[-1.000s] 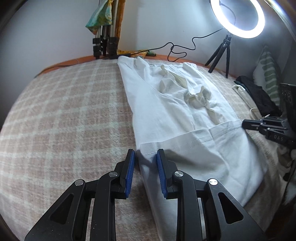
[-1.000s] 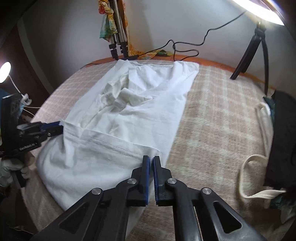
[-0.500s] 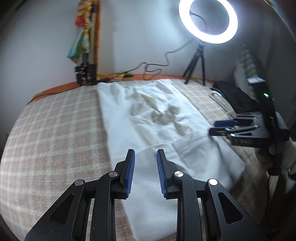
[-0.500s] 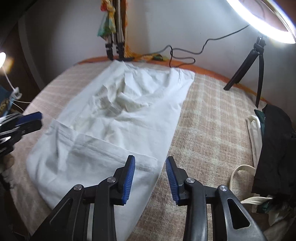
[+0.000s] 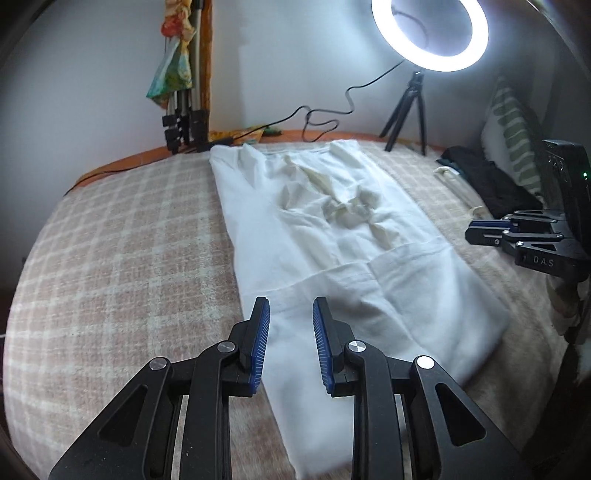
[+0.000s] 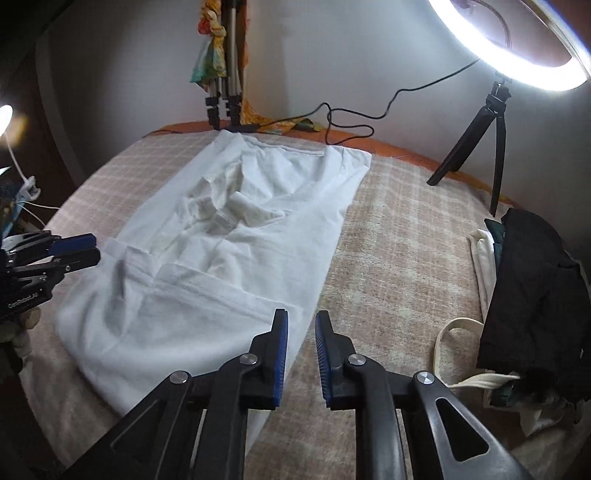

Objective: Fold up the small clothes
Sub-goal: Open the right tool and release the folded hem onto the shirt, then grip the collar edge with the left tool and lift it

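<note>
The left wrist view looks forward along the left gripper (image 5: 291, 343) from the near left of the bed (image 5: 110, 258), low and close, facing the far wall. The right wrist view looks the same way along the right gripper (image 6: 301, 354) from the near right. Both share the white garment (image 5: 332, 258) (image 6: 229, 266), the ring light (image 5: 430, 33) (image 6: 517, 55) and the tripod legs (image 5: 183, 125) (image 6: 221, 107) at the wall. Each view catches the other gripper at its edge: the right one (image 5: 476, 230) at the right, the left one (image 6: 90, 249) at the left.
</note>
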A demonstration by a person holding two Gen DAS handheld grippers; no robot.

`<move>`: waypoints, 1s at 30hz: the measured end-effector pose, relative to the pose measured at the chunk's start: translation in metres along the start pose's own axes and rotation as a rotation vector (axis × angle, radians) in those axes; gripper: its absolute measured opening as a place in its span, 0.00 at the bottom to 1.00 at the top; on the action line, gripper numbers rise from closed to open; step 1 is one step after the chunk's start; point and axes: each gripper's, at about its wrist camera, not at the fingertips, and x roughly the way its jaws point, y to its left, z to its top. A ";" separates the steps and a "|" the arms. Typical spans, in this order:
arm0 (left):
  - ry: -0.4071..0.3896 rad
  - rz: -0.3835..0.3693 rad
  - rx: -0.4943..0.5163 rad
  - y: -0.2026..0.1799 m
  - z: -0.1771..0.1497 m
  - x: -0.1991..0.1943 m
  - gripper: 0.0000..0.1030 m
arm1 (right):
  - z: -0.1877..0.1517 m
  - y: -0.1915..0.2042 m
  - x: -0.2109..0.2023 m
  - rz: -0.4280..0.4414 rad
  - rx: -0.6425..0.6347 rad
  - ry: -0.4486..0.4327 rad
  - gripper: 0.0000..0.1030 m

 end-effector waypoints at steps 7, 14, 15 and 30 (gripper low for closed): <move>0.060 -0.101 0.122 -0.044 -0.021 -0.003 0.25 | -0.033 0.041 -0.027 0.151 -0.112 -0.035 0.20; 0.113 -0.079 0.077 -0.026 -0.032 0.006 0.25 | -0.069 0.055 -0.013 0.121 -0.224 0.074 0.21; 0.120 -0.080 0.077 -0.023 -0.032 0.005 0.25 | -0.070 0.052 -0.015 0.137 -0.224 0.083 0.21; -0.016 -0.179 -0.265 0.088 0.065 0.025 0.43 | 0.035 -0.047 0.004 0.214 0.096 -0.065 0.37</move>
